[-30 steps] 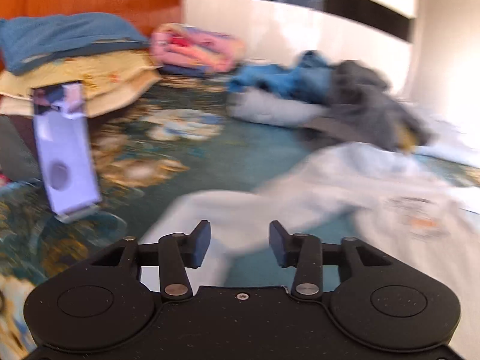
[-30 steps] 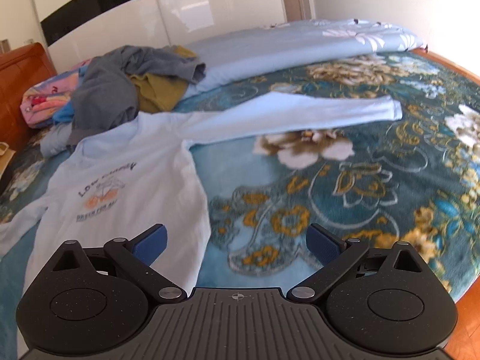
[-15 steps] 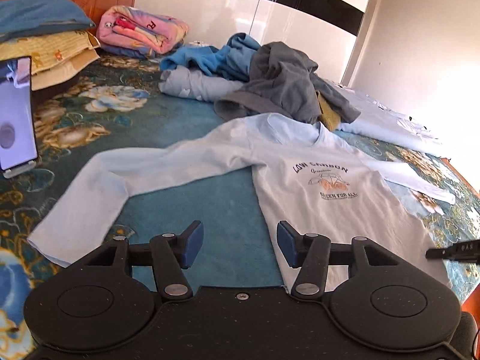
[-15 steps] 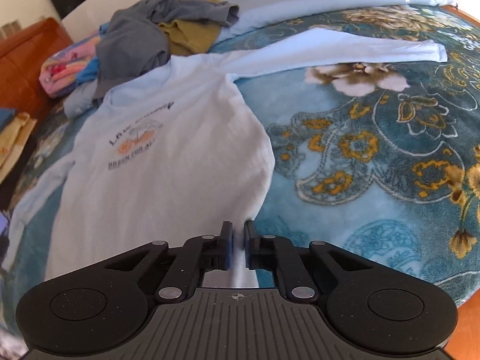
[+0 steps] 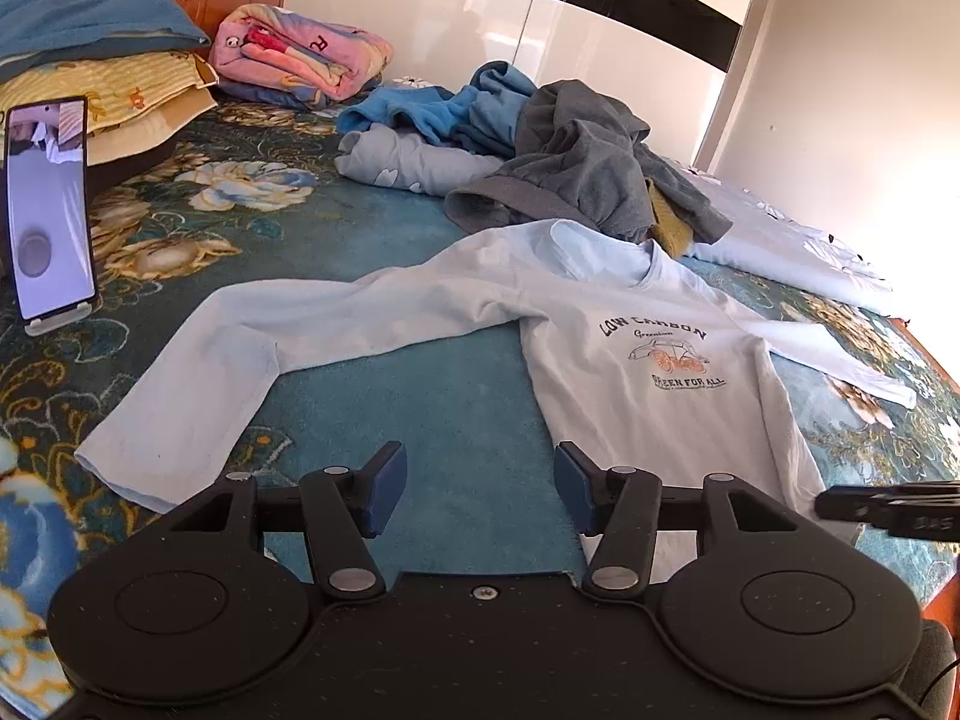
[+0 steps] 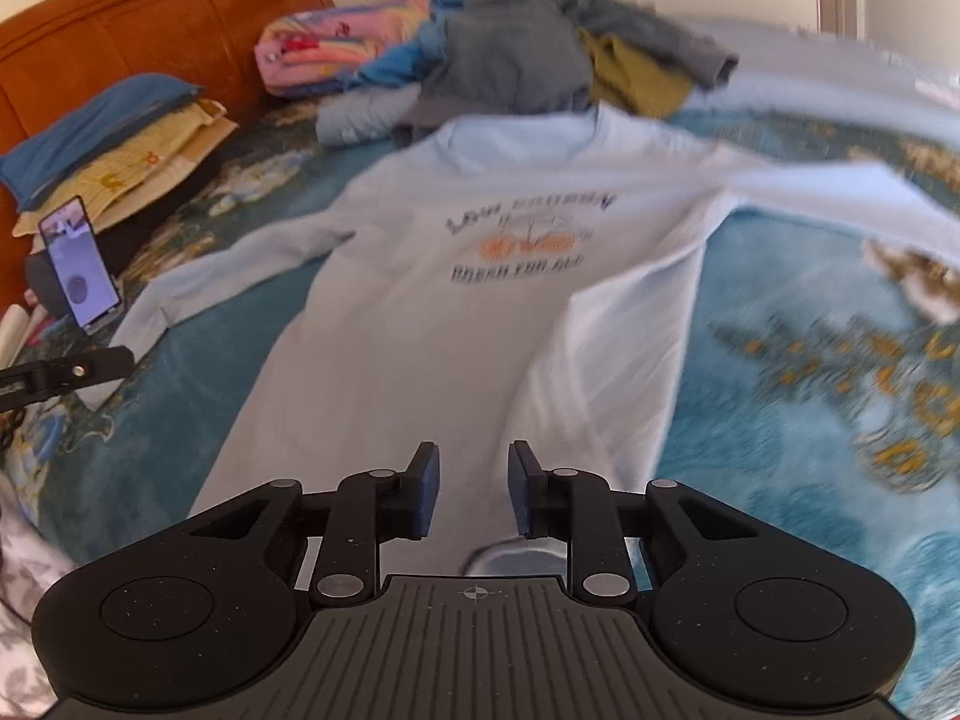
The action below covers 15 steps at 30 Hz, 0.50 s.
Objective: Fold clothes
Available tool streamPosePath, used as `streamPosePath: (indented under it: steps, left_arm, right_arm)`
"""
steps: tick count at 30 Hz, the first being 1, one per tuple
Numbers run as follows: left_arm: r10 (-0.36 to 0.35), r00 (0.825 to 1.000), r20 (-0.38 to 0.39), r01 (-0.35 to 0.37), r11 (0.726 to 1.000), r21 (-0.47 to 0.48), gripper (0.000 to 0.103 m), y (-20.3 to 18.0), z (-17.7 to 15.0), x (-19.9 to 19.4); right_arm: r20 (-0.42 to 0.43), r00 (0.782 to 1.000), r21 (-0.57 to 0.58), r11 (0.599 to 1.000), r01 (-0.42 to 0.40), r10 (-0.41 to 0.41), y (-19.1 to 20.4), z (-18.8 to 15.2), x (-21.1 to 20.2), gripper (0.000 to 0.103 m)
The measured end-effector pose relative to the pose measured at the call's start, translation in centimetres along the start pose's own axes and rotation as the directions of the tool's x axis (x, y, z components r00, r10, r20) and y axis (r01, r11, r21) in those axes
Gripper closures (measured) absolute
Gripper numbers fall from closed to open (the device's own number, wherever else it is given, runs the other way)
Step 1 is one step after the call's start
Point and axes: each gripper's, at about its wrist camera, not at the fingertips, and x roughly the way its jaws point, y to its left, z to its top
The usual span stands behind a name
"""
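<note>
- Swinging across the bed since a second ago, the right gripper [image 6: 473, 495] now looks up the length of the pale blue long-sleeved shirt [image 6: 444, 324] from its hem end, where a second ago it faced the right sleeve and the floral bedspread [image 6: 810, 396]; that view is smeared with motion blur.
- Its jaws, wide a second ago and nearly together half a second ago, have just been opening and stand a little apart, with nothing pinched between them; the shirt's lower body lies beyond and below the blue pads.
- Left gripper [image 5: 479, 489] hangs tilted down over the bedspread [image 5: 420, 396] in the bare patch between the shirt's [image 5: 648, 372] body and its left sleeve, jaws about half spread and gripping nothing.
- Shirt lies flat and face up on the bed, both sleeves stretched outward, its "LOW CARBON" print readable, collar toward a heap of grey and blue clothes [image 5: 576, 162].
- Tip of the right gripper pokes into the left wrist view at the right edge, just beside the shirt's hem.
- Propped phone [image 5: 51, 210] stands at the left by a stack of folded bedding [image 5: 114, 84] against the wooden headboard [image 6: 156, 30].
</note>
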Motion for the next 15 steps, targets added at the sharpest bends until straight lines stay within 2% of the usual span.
streamPosePath:
  steps: [2,5,10,15]
  left_arm:
    - [-0.008,1.000,-0.003,0.008,1.000,0.002,0.050,-0.1,-0.1,0.2]
    - [-0.016,1.000,-0.006,0.016,1.000,0.008,0.050,-0.4,-0.1,0.4]
    - [-0.019,1.000,-0.011,0.019,1.000,0.020,0.049,-0.8,-0.1,0.5]
    - [-0.009,1.000,-0.006,0.009,1.000,0.029,0.049,-0.8,-0.2,0.0]
  right_arm:
    - [0.022,0.999,0.059,0.998,0.038,-0.039,-2.3,-0.2,-1.1,0.077]
    - [-0.003,0.996,0.197,0.976,0.087,-0.089,-6.4,-0.9,-1.6,0.075]
    - [-0.019,1.000,0.328,0.945,-0.002,0.009,-8.3,-2.2,-1.0,0.075]
    - [-0.055,0.997,0.326,0.945,-0.026,0.047,-6.5,-2.4,1.0,0.072]
